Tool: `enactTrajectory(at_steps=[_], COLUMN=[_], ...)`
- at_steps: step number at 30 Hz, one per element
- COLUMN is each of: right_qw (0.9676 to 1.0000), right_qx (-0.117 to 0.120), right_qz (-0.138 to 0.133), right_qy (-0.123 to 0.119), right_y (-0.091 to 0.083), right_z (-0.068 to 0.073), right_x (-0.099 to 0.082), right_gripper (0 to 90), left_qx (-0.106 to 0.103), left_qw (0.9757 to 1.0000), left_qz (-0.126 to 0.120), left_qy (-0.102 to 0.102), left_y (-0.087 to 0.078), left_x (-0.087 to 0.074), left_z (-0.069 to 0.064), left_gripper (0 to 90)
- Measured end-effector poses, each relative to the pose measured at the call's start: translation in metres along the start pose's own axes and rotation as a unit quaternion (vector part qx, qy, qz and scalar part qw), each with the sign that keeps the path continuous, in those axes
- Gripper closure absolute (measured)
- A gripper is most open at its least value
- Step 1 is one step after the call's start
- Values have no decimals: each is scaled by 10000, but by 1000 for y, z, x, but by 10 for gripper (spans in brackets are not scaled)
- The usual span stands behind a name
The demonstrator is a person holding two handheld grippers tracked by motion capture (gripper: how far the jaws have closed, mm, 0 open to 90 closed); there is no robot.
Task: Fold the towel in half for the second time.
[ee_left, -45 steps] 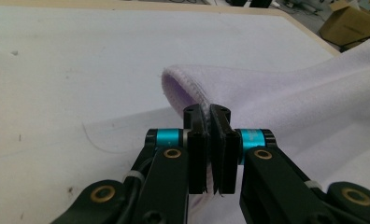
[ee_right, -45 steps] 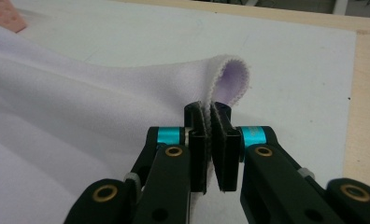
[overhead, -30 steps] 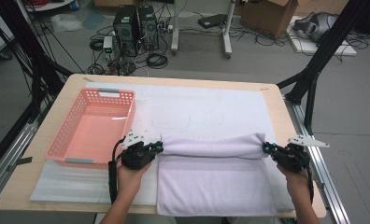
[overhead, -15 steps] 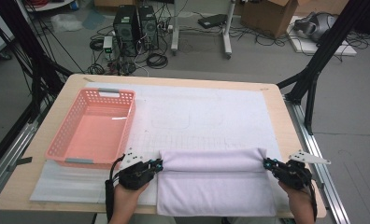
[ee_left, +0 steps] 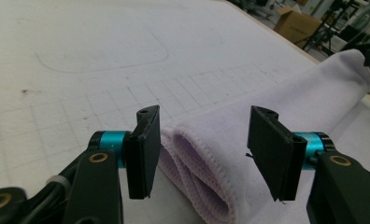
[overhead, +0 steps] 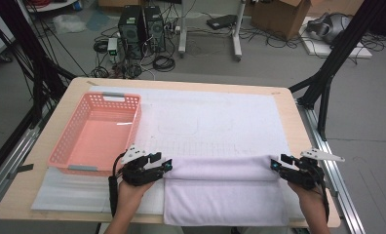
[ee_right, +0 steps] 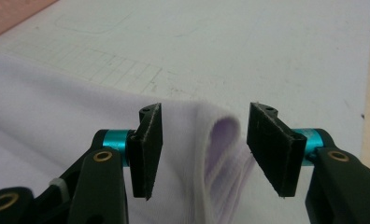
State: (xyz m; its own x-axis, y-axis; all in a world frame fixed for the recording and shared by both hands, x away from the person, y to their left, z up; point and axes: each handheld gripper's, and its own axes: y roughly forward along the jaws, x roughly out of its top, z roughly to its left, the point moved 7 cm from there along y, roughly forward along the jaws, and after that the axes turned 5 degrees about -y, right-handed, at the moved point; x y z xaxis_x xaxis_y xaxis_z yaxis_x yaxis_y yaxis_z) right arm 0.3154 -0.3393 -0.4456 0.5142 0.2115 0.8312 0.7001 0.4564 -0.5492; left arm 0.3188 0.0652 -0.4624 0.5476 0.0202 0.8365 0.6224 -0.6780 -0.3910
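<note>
A pale lilac towel [overhead: 225, 195] lies folded over on the white mat [overhead: 215, 122], near the table's front edge. My left gripper [overhead: 164, 165] is at the left end of the fold and my right gripper [overhead: 277, 163] at the right end. In the left gripper view the jaws of the left gripper [ee_left: 202, 154] have just been opening. The towel's layered edge [ee_left: 192, 177] lies between them, and the pads stand clear of it. The right gripper [ee_right: 202, 149] has just been opening too, and the fold's end [ee_right: 220, 140] sits loose in the gap.
A pink plastic basket [overhead: 103, 96] stands at the left, just beyond my left hand. Bare wooden table [overhead: 291, 126] borders the mat on the right. Black frame posts, computers and cables stand on the floor behind the table.
Both grippers drew the fold a little toward the front edge, then opened. The towel ends they were shut on now lie free between the jaws.
</note>
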Motion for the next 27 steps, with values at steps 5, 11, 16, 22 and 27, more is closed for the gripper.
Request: enactTrajectory(at_steps=[5, 11, 16, 22, 27], right_qw=[9994, 9988, 9989, 9980, 9973], right_qx=[-11, 151, 312, 409, 424], right_qz=[231, 200, -69, -157, -63], right_qy=[-241, -414, -330, -466, -600], right_y=[18, 10, -15, -41, -49], right_z=[-1, 5, 11, 19, 26], right_x=[10, -3, -17, -36, -49], right_gripper=[556, 837, 837, 836, 836], left_qx=[-55, -154, -265, -342, -406], left_qw=[9996, 9998, 9995, 9992, 9989], left_qz=[262, 63, -101, -104, 45], left_qy=[-32, 48, 143, 189, 218], left_y=[12, -4, -22, -45, -54], left_x=[-8, -11, -15, -32, -48], left_z=[-2, -9, -24, -34, -43], left_gripper=[697, 849, 852, 848, 838])
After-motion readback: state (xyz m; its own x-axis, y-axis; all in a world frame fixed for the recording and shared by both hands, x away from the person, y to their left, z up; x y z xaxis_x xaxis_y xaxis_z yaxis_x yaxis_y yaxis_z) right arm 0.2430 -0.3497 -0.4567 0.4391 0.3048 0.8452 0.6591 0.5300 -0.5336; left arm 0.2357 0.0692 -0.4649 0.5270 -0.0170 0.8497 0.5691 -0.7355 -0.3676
